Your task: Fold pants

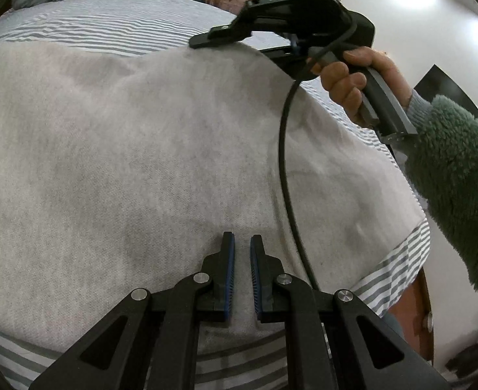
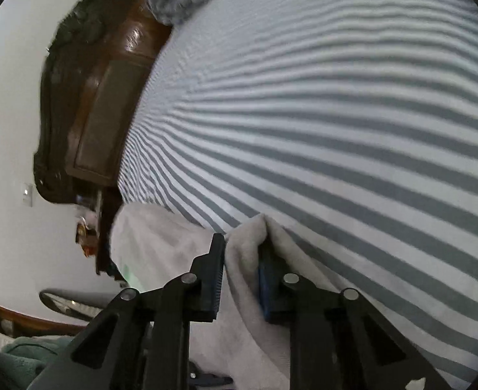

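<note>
R gripper (image 2: 239, 253) fingers clamp a pants (image 1: 141, 149) fold; L gripper (image 1: 242, 243) fingers nearly closed, holding nothing, over pants.

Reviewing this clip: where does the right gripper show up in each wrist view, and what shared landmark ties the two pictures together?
Left wrist view: the right gripper sits at upper right, its tips at the far edge of the light grey pants, held by a hand.
Right wrist view: the right gripper fills the bottom centre, a bunched fold of pants between its fingers.
Shared landmark: the striped bedsheet under the pants.
</note>
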Demonstrator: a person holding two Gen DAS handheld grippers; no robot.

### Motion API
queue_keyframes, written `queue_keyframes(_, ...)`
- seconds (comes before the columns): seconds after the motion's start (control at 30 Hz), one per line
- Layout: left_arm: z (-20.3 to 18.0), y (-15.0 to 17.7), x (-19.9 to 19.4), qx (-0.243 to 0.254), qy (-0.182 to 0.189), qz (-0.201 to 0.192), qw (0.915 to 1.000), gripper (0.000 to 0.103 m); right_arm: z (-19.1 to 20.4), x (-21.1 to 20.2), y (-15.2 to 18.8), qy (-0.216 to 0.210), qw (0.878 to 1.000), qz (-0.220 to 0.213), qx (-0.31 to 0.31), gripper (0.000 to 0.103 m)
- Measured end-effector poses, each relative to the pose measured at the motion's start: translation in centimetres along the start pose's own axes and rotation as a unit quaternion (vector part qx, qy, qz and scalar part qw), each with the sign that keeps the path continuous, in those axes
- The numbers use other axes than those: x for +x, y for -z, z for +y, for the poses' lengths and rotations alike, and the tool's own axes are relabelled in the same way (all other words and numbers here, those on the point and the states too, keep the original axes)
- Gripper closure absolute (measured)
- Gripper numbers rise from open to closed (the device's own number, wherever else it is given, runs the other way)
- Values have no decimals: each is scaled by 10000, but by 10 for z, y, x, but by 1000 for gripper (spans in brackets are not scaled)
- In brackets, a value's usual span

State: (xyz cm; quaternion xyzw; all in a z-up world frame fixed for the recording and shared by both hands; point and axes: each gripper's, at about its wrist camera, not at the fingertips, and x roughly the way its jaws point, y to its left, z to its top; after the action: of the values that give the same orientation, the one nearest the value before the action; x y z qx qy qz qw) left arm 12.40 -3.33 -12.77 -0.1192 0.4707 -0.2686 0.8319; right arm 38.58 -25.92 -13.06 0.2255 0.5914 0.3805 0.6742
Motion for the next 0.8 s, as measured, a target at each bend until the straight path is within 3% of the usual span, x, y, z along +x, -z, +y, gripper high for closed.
queue_keyframes(0.2, 0, -1, -2, 47, -42, 0, 10000, 92, -21, 7, -15, 280, 9990, -1, 353, 87)
queue_keyframes(0.23, 0, 0, -2, 55, -42, 1, 10000, 92, -22, 3, -17, 338, 9986, -118, 386, 89)
queue_keyframes(0.3, 0, 0, -2, 85, -57, -9, 9999, 92, -25, -22, -22, 728, 9942, -665, 428, 83)
queue_keyframes(0.37, -1, -1, -3, 113, -81, -13, 9999, 92, -21, -51, -21, 631, 9927, -936, 419, 83)
queue_keyframes(0.5, -1, -1, -2, 79, -75, -9, 9999, 92, 13, -56, 5, 693, 9954, -659, -95, 83)
queue_keyframes(0.63, -3, 0, -1, 90, -140, -1, 9999, 92, 10, -39, 19, 875, 9953, -365, -216, 84)
queue_keyframes(0.67, -4, 0, -1, 99, -163, 9, 9998, 92, 4, -32, 18, 1047, 9938, -354, -112, 86)
queue_keyframes(0.73, -6, 0, -1, 112, -197, 20, 9997, 92, -8, -22, 13, 1253, 9911, -451, 81, 100)
queue_keyframes(0.8, -9, 1, 1, 125, -227, 31, 9997, 92, -13, -20, 10, 1341, 9887, -641, 186, 103)
